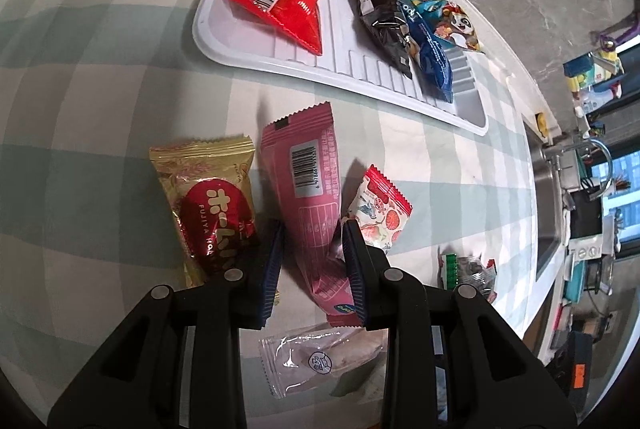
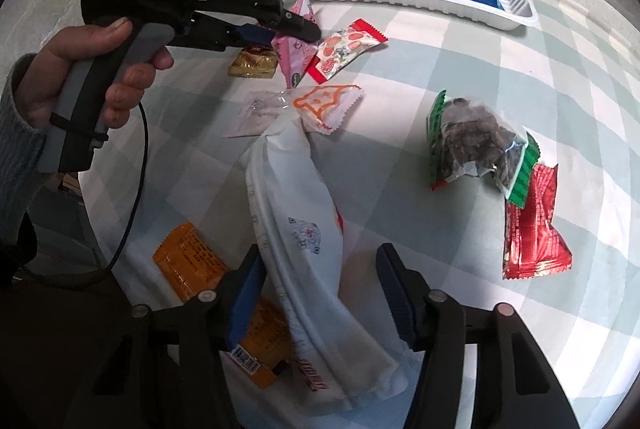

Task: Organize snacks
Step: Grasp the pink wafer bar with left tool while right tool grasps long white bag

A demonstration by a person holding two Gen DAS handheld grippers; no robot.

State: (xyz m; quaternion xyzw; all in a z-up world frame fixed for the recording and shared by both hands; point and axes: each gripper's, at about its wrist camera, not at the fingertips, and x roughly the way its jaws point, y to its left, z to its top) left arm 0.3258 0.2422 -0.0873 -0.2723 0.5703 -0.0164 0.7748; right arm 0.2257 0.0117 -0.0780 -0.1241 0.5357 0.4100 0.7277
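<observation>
Nearest, the right hand-held gripper (image 2: pixel 318 293) points steeply down with its jaws spread either side of a long white snack bag (image 2: pixel 304 229) lying on the checked surface (image 2: pixel 520 89); one blue pad sits just beside the bag's edge, the other stands clear, so nothing is pinched yet. That bag looks light, soft and crinkly, likely slippery film with air inside, so it should be taken across its narrow width near the middle, gently, lest the contents crush. An orange packet (image 2: pixel 192 261) lies partly under it and could drag along.

Further out, the left hand-held gripper (image 1: pixel 312 261), held in a sleeved hand (image 2: pixel 100 69) and likewise tipped well downward, has its jaws drawn close on the lower end of a pink wrapper (image 1: pixel 312 189), pinching it between a gold packet (image 1: pixel 208 201) and a red-and-white packet (image 1: pixel 380 213). The wrapper is thin and floppy; held by one end it will probably droop.

Farthest, the white tray (image 1: pixel 360 85) already holds a red bag (image 1: pixel 292 1), a black one (image 1: pixel 380 13) and a blue one (image 1: pixel 432 53).
</observation>
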